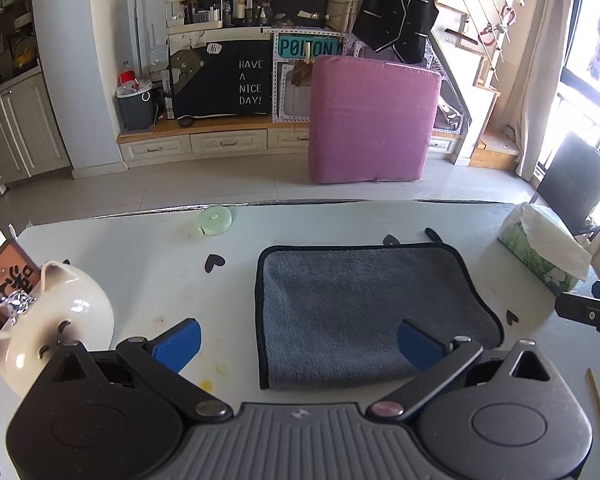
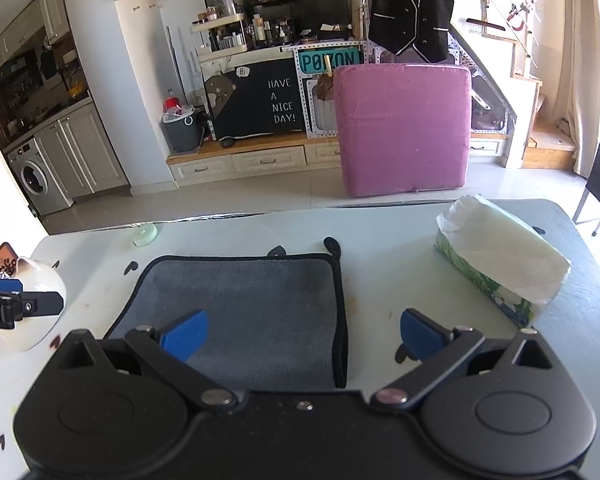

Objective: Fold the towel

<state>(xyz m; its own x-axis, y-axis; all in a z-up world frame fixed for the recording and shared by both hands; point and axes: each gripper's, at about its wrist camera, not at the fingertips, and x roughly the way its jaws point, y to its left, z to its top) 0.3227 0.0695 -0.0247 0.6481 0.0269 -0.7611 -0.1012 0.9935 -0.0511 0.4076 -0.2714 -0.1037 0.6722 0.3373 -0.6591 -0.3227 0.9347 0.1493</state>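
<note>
Grey plush towel (image 1: 364, 312) is lying limp and light on the table (image 1: 148, 256); I'm eyeing its bound near corners; left gripper (image 1: 298, 340) and right gripper (image 2: 304, 338) are gaping wide, holding nothing.

The towel's (image 1: 364, 308) near edge disappears behind the left claw's (image 1: 298, 342) body in the left wrist view, and in the right wrist view its near left corner is covered by the right claw's (image 2: 304, 340) blue finger (image 2: 186, 338) and linkage. The cat-shaped ceramic pot (image 1: 48, 320) hides most of the brown sign (image 1: 8, 270) behind it, whose characters are cut off and unreadable, and the tabletop (image 1: 148, 280) runs out of frame at the lower corners. The bottles on the far shelf (image 2: 236, 32) are too small to identify.
</note>
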